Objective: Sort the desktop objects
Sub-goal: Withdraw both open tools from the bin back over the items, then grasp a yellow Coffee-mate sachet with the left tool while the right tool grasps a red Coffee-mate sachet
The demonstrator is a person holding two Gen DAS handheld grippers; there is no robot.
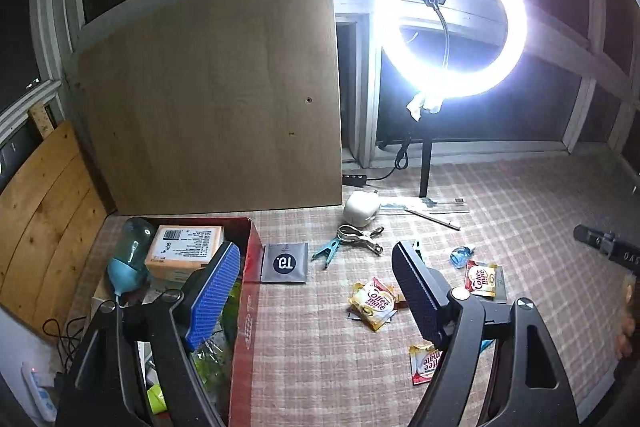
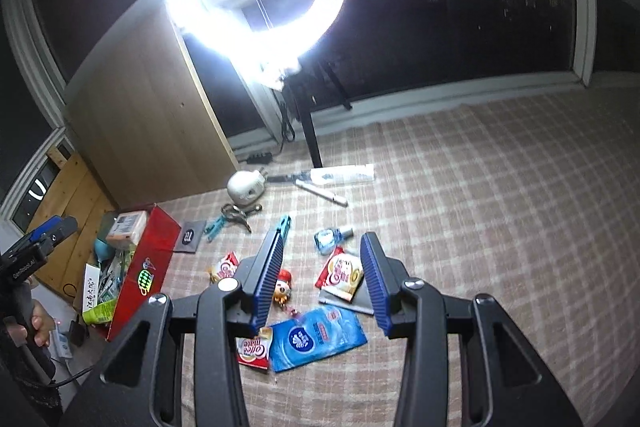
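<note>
My left gripper (image 1: pixel 320 267) is open and holds nothing; its left finger hangs over the red box (image 1: pixel 244 307) at the table's left edge. The box holds an orange carton (image 1: pixel 184 247), a blue bottle (image 1: pixel 132 251) and other items. My right gripper (image 2: pixel 322 263) is open above scattered things: Coffee mate sachets (image 2: pixel 340 273), a blue tissue pack (image 2: pixel 316 339), a small red doll (image 2: pixel 283 289) and a small blue bottle (image 2: pixel 330 237). More sachets (image 1: pixel 372 301) lie between the left gripper's fingers. A grey T9 packet (image 1: pixel 285 262) sits beside the box.
A ring light (image 1: pixel 450 21) on a black pole stands at the back. Near it lie a white round device (image 1: pixel 360 209), metal and teal clips (image 1: pixel 352 241) and a white pen (image 2: pixel 324 193). A wooden board (image 1: pixel 212 99) leans behind the box. Checked cloth (image 2: pixel 500 227) covers the table.
</note>
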